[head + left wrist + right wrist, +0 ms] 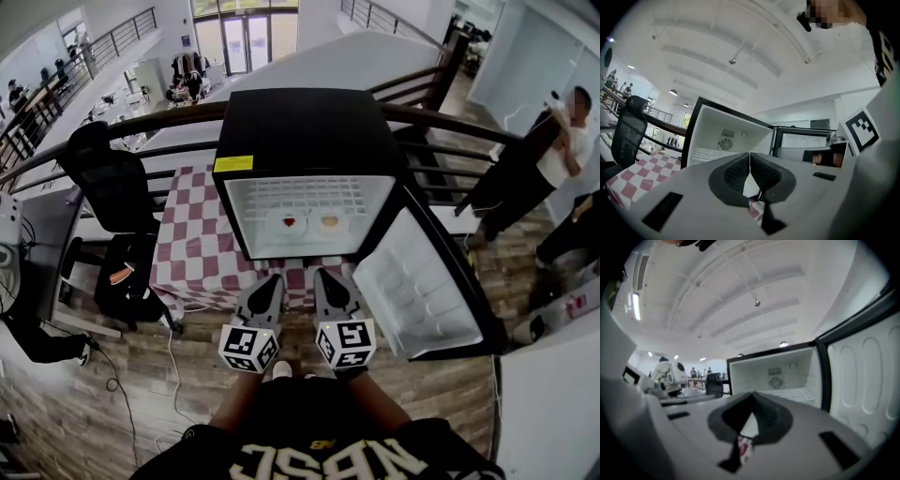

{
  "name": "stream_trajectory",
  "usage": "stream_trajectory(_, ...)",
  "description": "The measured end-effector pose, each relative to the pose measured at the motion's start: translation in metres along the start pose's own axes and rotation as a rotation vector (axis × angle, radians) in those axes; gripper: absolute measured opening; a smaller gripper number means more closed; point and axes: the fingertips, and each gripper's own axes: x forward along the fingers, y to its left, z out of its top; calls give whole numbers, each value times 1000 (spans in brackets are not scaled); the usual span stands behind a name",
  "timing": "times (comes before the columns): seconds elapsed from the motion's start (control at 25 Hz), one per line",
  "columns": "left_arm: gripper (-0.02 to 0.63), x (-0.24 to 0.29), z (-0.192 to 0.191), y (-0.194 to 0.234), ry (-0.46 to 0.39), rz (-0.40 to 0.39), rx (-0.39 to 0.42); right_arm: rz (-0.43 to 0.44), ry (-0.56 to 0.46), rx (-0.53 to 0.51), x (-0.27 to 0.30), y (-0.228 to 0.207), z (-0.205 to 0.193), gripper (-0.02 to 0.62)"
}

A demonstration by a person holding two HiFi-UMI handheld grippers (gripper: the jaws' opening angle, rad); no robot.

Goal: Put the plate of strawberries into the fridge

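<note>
Evidently the placing step is finishing, judging by how things are lying. At the left, the checkered cloth (192, 246) is covering the table that is carrying the fridge (309, 131). The left gripper (276, 279) is hovering low in front of the open cabinet. Its jaws are pressing together with nothing between them, and its own view is showing the tips meeting on empty air.

Just beyond it, the plate of strawberries (290, 222) is resting on the white shelf inside the fridge, left of centre. A second plate (329, 222), bearing something orange, is lying just beside it to the right. The strawberry plate is sitting level, its open face pointing up. Being round, it is offering no real long axis, and the fruit is showing too small to tell how it is lying.

The right gripper (323, 275) is hanging beside the left, likewise clenched on nothing. Further right, the door (422, 291) is standing wide open, swung out toward the person. So the next move is probably calling for one gripper, likely the right, to be reaching round the door's outer edge. It would then be pushing the door shut in a smooth arc, without jolting the plates.
</note>
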Motion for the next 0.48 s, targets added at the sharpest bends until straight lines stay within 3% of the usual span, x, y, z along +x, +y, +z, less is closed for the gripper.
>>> stream_trajectory(0.48,28,6,-14,-17,10,82,-1,40,33,-13,-18,-26,-5,20)
